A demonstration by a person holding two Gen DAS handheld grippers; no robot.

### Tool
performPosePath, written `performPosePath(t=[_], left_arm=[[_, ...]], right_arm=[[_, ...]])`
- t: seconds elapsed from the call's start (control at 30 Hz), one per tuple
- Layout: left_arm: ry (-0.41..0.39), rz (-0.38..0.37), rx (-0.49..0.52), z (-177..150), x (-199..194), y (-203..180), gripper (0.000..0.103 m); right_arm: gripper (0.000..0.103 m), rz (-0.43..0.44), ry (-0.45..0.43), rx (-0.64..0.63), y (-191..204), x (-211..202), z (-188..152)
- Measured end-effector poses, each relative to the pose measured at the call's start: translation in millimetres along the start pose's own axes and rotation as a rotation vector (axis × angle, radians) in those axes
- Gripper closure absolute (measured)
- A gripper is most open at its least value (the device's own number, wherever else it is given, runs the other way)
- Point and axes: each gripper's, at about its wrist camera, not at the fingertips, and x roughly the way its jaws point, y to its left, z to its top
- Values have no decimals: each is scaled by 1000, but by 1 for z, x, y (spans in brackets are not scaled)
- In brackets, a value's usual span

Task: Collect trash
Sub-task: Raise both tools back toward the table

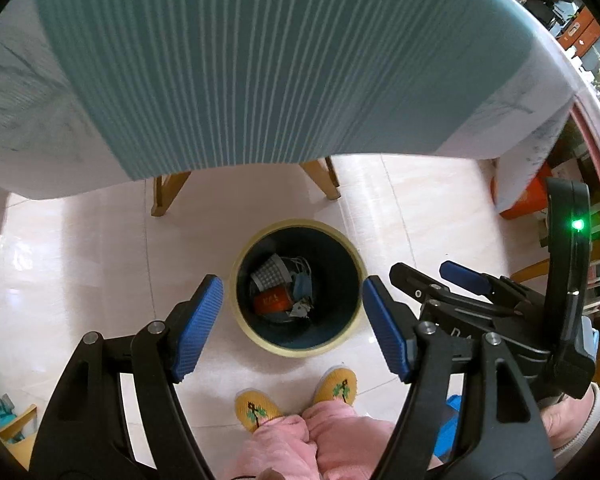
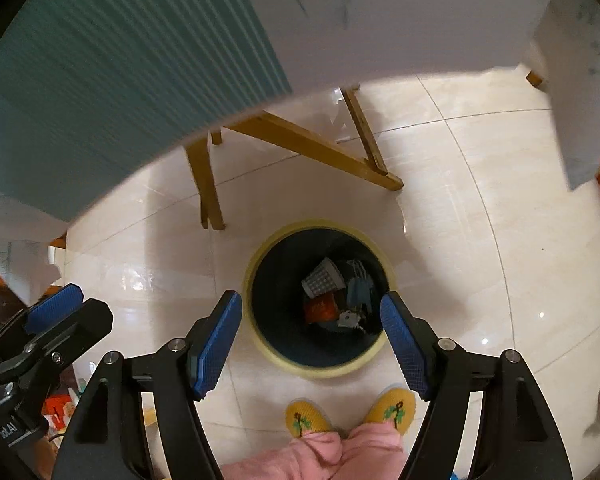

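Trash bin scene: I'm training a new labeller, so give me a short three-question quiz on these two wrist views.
1. True or false: the left claw is shut on a piece of trash.
2. What colour is the rim of the trash bin? A) red B) pale yellow C) green
3. Fill in: the orange item lies ____ the bin.

Key: 1 false, both it and the right claw are open and empty; 2 B; 3 inside, among other trash.
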Motion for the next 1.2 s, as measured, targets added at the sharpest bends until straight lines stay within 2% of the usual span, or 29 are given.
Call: performPosePath(t=[0.17, 0.3, 0.6, 0.83, 1.03, 1.2], left_arm=[[-24, -16, 16, 8, -61, -7, 23], [-48, -37, 30, 15, -114, -16, 23], [-159, -57, 57, 42, -230, -28, 23], [-277, -35, 81, 71, -307, -27, 23], [-344, 23, 138, 93, -341, -30, 23], [-377, 67, 161, 109, -356, -31, 23]], right_arm=[[30, -4, -15, -28, 21, -64, -2], [30, 3, -18, -37, 36, -117, -3], [30, 26, -113, -43, 73, -241, 2], [30, 52, -207, -31, 97, -307, 12], [30, 41, -312, -21, 108, -349, 31], [30, 30, -363, -7, 113, -366, 51]])
